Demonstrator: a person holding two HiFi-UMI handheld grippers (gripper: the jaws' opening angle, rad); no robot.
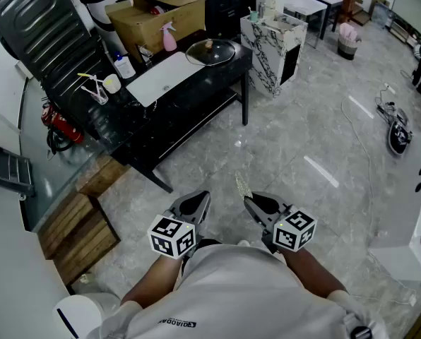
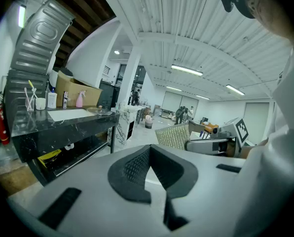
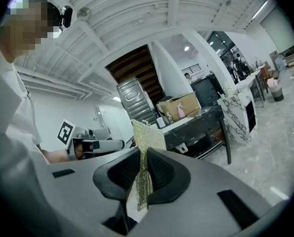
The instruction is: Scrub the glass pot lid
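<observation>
The glass pot lid lies flat on the far end of a black table, well ahead of both grippers; it shows small in the left gripper view. My right gripper is shut on a gold mesh scrub cloth that stands up between its jaws. My left gripper is shut with nothing in it. Both are held close to the person's body, side by side above the floor. The cloth also shows from the left gripper view.
On the table are a white board, a cup with toothbrushes, a pink spray bottle and a cardboard box. A marble cabinet stands beyond it. Wooden pallets lie left, a white machine right.
</observation>
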